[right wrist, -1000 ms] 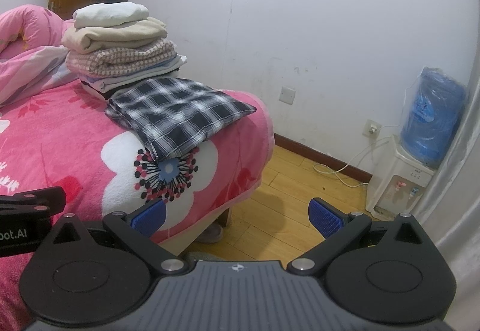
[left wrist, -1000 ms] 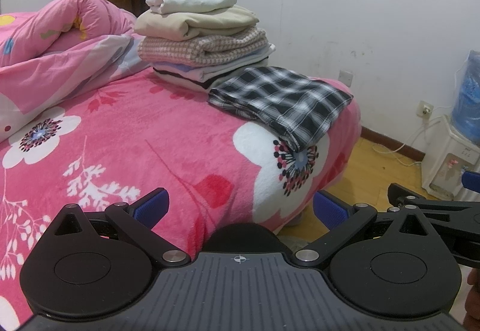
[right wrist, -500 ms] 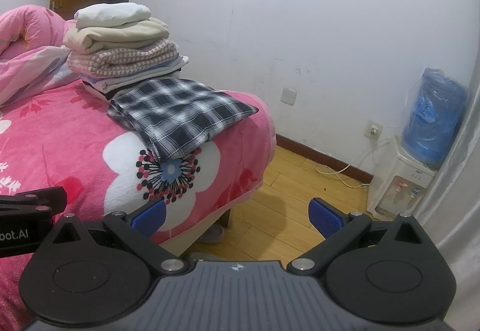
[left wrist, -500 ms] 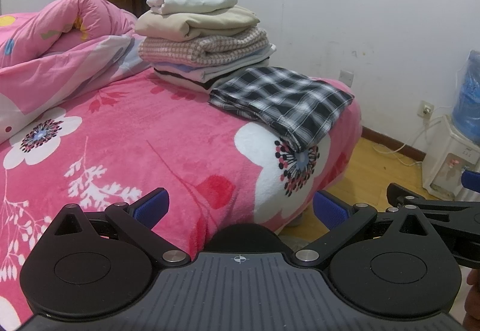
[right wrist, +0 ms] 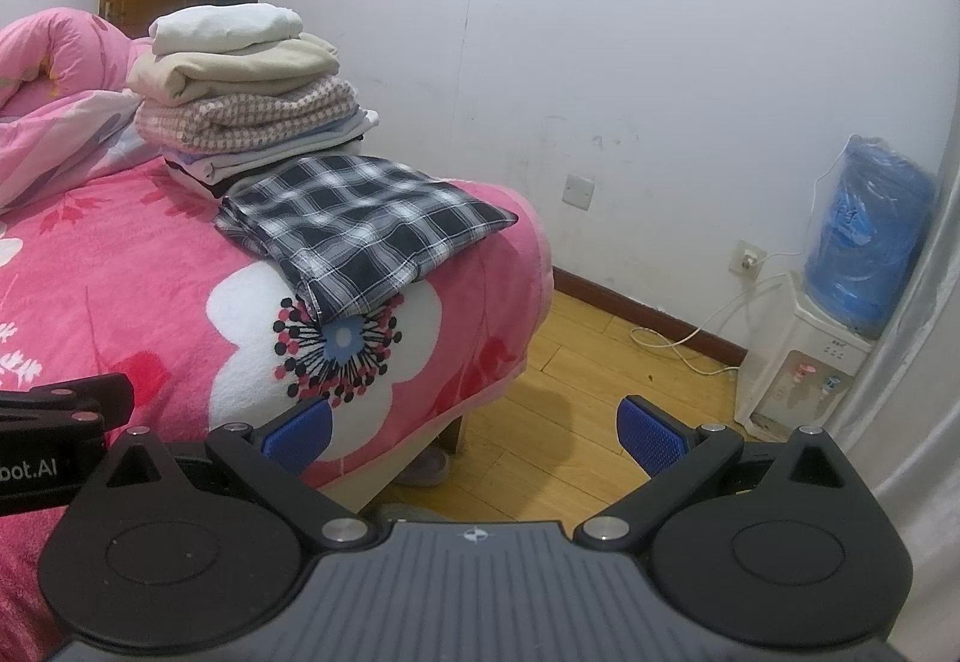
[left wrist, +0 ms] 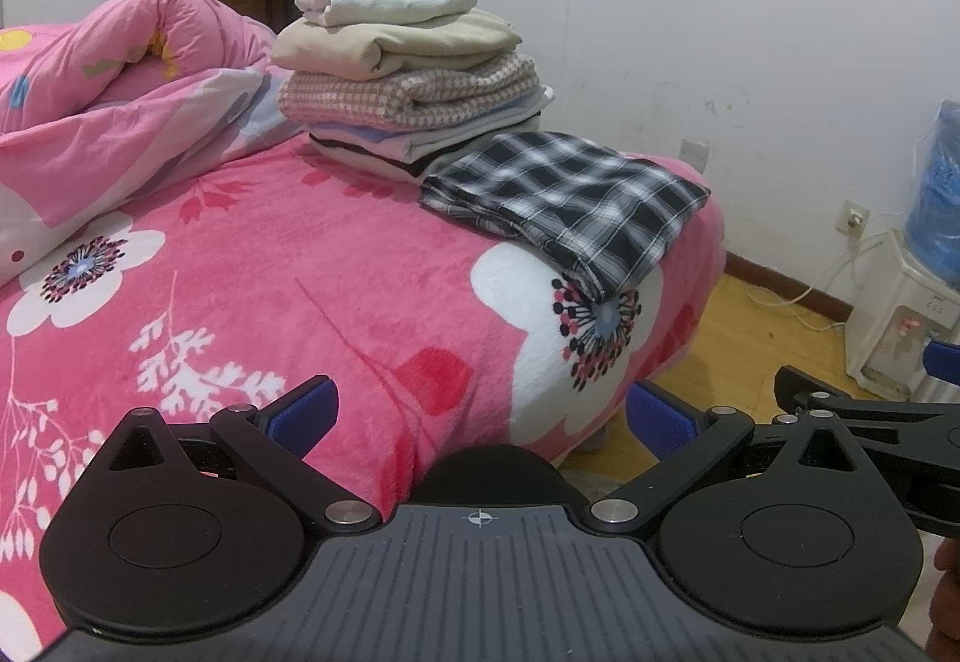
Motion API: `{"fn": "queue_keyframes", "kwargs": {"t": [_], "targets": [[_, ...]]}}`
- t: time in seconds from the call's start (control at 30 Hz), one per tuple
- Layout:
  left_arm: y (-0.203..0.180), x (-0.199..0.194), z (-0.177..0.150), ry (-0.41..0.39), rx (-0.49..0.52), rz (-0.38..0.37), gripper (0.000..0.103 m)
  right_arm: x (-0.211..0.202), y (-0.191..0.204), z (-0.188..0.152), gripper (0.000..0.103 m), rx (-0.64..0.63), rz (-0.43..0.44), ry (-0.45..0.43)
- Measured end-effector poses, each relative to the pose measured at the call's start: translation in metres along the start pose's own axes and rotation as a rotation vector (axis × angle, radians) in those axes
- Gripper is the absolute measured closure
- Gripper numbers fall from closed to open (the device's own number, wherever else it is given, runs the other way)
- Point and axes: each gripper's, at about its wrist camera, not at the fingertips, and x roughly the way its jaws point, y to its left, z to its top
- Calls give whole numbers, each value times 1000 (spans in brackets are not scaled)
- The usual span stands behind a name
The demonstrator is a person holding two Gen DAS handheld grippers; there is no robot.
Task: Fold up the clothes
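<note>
Clothes sit folded: plaid shirt point(left wrist: 570, 209) beside the stack point(left wrist: 408, 80); we hold both claws point(left wrist: 480, 413) point(right wrist: 474, 425) wide, empty; lift the shirt by both edges, flat.

Two hand-held grippers, side by side.
Left gripper point(left wrist: 480, 413) and right gripper point(right wrist: 474, 425) both gape wide, gripping nothing.

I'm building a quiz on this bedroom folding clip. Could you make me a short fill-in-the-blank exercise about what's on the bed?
1. The plaid garment lies folded near the bed's ____.
2. The topmost item of the stack of folded clothes is coloured ____.
3. The left gripper and the right gripper both hold ____.
4. The blue water jug sits atop a white ____.

Missing words: corner; white; nothing; dispenser
</note>
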Motion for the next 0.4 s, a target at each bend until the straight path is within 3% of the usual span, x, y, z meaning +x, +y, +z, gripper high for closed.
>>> {"fn": "queue_keyframes", "kwargs": {"t": [0.4], "targets": [[1, 0, -1, 2, -3, 1, 0, 0, 1, -1, 0, -1, 1, 3]]}}
